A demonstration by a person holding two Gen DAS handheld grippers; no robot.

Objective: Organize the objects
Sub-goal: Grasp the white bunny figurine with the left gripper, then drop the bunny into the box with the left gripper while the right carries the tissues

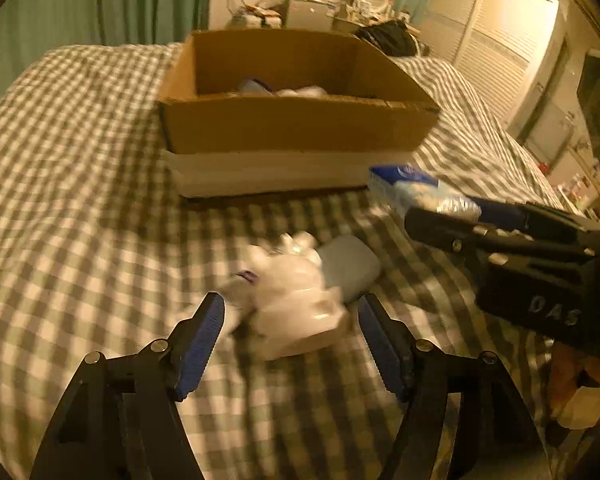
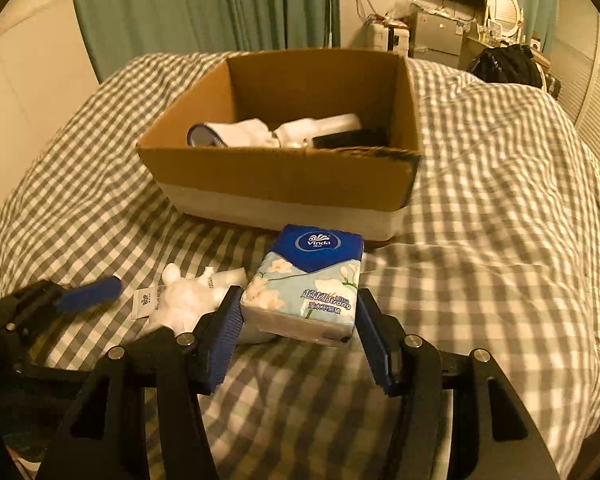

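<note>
A cardboard box (image 2: 284,176) stands on the checked bed with several white and dark items inside; it also shows in the left wrist view (image 1: 292,128). My right gripper (image 2: 298,320) is shut on a blue Vinda tissue pack (image 2: 306,284), held above the bed before the box; the pack shows in the left wrist view (image 1: 416,192). My left gripper (image 1: 290,312) is open around a crumpled white plastic bag (image 1: 296,292) lying on the bed. A pale rounded item (image 1: 350,266) lies just behind the bag. The bag shows in the right wrist view (image 2: 184,300).
The checked duvet (image 2: 480,220) covers the whole bed. A green curtain (image 2: 204,4) hangs behind. A cluttered desk with a mirror (image 2: 504,4) and a black bag (image 2: 504,64) stand at the far right.
</note>
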